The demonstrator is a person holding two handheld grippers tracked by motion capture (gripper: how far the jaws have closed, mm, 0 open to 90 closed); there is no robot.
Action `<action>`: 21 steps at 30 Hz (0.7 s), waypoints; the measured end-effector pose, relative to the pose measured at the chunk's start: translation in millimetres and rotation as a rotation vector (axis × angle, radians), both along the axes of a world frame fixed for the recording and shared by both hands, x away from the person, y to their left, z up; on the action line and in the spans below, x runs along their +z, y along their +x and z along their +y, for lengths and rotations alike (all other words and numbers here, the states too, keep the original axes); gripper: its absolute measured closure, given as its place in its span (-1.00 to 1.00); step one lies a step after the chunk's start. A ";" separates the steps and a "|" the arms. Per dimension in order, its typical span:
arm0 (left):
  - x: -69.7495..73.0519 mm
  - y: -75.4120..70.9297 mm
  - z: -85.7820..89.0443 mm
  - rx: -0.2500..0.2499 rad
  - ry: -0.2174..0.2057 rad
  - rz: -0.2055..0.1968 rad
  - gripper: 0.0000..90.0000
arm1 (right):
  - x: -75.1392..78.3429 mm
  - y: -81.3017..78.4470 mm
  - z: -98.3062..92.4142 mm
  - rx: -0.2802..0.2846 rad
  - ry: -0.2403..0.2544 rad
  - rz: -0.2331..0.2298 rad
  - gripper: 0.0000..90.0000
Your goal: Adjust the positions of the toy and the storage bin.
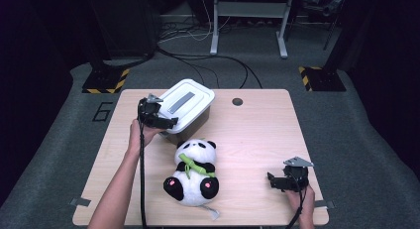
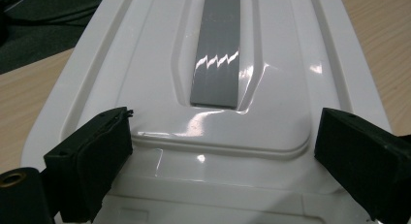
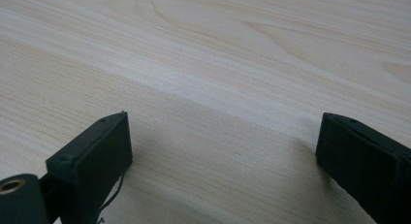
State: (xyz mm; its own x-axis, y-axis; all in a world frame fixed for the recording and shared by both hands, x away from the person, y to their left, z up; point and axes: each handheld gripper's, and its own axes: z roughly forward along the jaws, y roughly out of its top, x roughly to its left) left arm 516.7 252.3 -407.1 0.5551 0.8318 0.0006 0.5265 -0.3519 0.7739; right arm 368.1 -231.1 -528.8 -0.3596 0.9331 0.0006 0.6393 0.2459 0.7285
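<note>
A white plastic box [image 1: 186,108] with a grey strip on its lid stands at the back left of the wooden table [image 1: 257,135]. My left gripper [image 1: 168,122] hovers open at the box's near end; in the left gripper view its jaws spread wide over the white lid [image 2: 145,54], around the grey strip [image 2: 218,49]. A panda plush [image 1: 194,172] with a green scarf lies on its back in the middle front. My right gripper [image 1: 271,181] rests open low over bare wood [image 3: 218,64] at the front right, with nothing between its jaws.
A small dark round hole [image 1: 237,101] sits in the table near its back edge. Cables run over the grey floor [image 1: 346,115] behind the table, beside stand bases with yellow-black tape [image 1: 105,82]. A forearm [image 1: 119,184] reaches in from the bottom left.
</note>
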 end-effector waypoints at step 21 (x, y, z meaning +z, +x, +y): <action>-0.5 16.6 7.0 -0.079 -0.003 -0.010 -0.87 | 0.2 -1.0 0.1 -0.002 -0.002 0.001 -0.87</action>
